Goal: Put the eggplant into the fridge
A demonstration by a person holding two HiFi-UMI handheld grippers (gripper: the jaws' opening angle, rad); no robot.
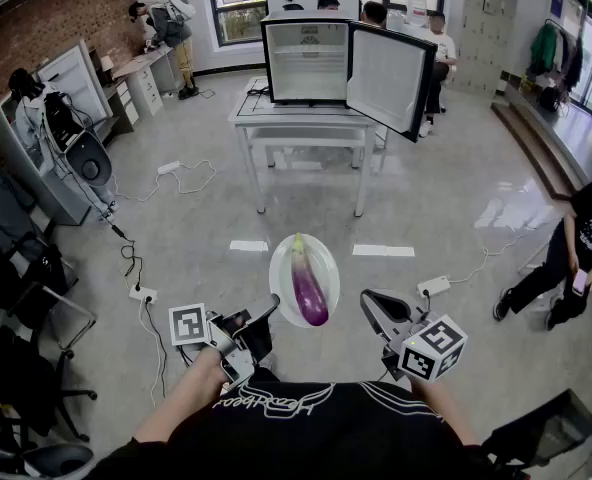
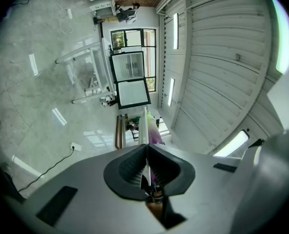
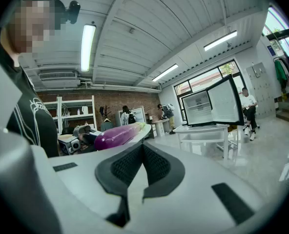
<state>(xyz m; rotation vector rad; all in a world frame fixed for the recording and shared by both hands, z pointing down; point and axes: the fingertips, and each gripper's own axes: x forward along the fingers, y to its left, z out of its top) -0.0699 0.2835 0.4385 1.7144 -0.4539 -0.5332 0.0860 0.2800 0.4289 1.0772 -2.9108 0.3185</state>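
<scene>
A purple eggplant [image 1: 308,290] lies on a white plate [image 1: 281,268] held in the air in front of me. My left gripper [image 1: 269,308] is shut on the plate's left rim; in the left gripper view the plate [image 2: 142,130] runs edge-on out of the jaws [image 2: 145,167], with the eggplant [image 2: 154,130] beside it. My right gripper [image 1: 368,303] is shut, just off the plate's right edge, with nothing visibly between its jaws [image 3: 143,147]. The eggplant [image 3: 117,134] shows up and to their left. The small fridge [image 1: 306,63] stands on a white table [image 1: 296,118] ahead, its door [image 1: 391,78] swung open to the right.
Power strips [image 1: 143,294] and cables lie on the floor to the left, and another strip [image 1: 434,286] to the right. Chairs and equipment [image 1: 66,138] line the left wall. A person [image 1: 576,243] crouches at the right and others stand behind the fridge.
</scene>
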